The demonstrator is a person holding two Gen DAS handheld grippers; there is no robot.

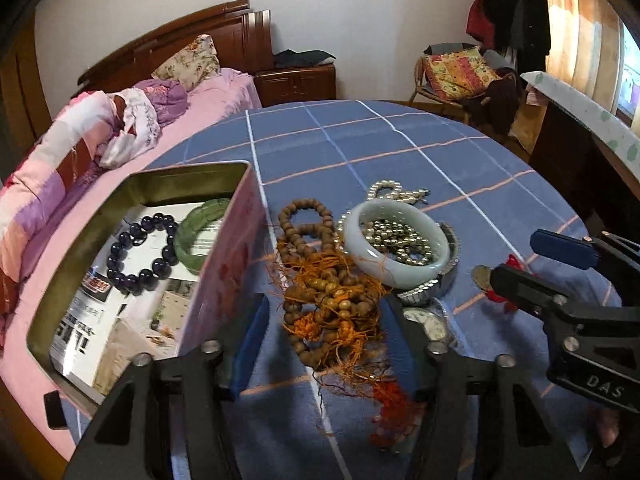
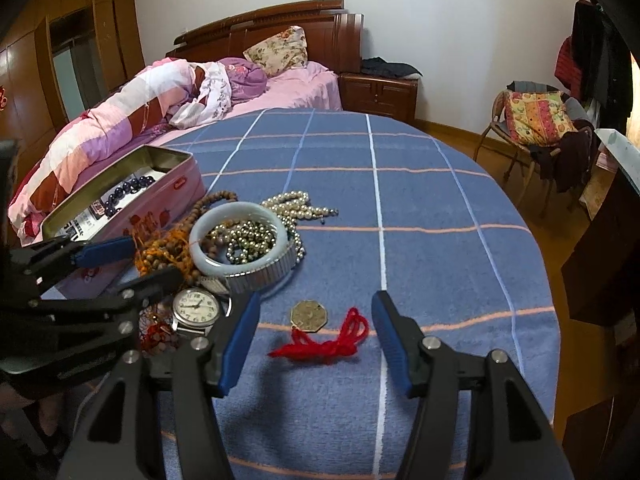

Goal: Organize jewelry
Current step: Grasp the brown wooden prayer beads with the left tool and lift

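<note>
Wooden beads, left gripper straddling, angled down

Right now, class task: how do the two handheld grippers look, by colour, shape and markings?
Both the left gripper and the right gripper have black angular frames with silver bolts and long blue finger pads. The right gripper's body carries white letters "DAS" in the left wrist view.

A bed with a floral pillow and quilt, a nightstand, a chair holding a cushion, hanging coats.
</note>
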